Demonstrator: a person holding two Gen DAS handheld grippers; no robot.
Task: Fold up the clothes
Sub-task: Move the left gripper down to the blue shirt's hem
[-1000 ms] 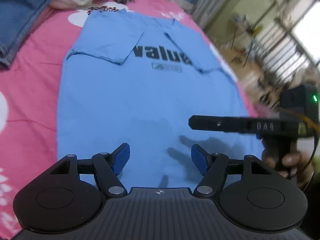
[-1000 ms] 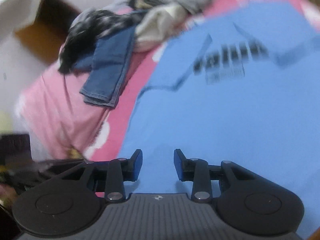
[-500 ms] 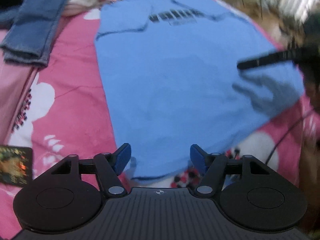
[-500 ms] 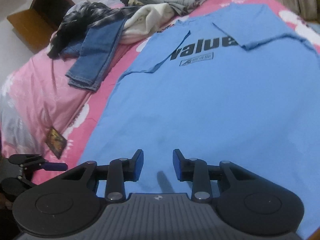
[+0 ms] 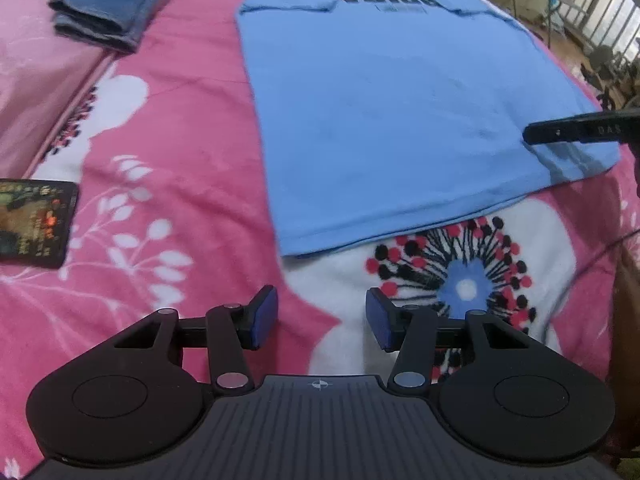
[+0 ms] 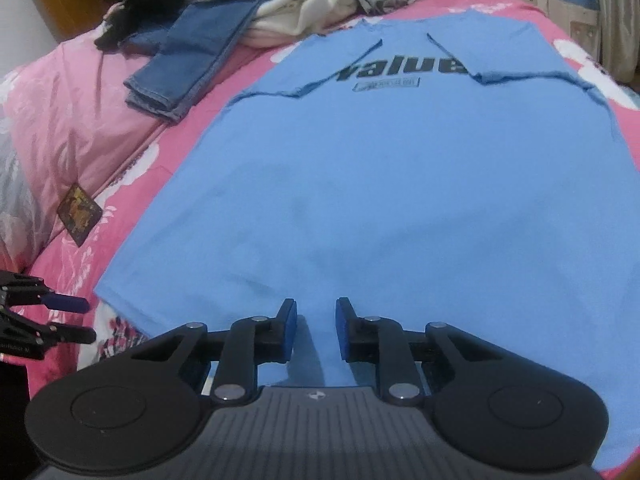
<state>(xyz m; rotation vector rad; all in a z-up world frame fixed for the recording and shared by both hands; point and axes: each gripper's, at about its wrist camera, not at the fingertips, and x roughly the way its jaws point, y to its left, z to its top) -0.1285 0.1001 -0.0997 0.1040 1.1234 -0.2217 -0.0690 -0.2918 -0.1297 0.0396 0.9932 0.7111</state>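
A light blue T-shirt printed "value" lies flat on the pink bedspread, both sleeves folded in over its chest. My left gripper hovers over the bedspread just short of the shirt's near left hem corner. Its jaws are closing and nothing is between them. My right gripper is low over the shirt near the hem. Its jaws are closing to a narrow gap, with cloth under them but not pinched. Each gripper shows in the other's view: the right gripper over the right hem corner, the left gripper beside the left hem corner.
Folded jeans lie left of the shirt, with a heap of other clothes behind them. A small dark card rests on the bedspread at the left. A railing and furniture stand beyond the bed's right edge.
My left gripper has drawn back from above the shirt's middle to just past its hem, its jaws narrowing. My right gripper has steadied over the shirt's lower part, and its gap is smaller.
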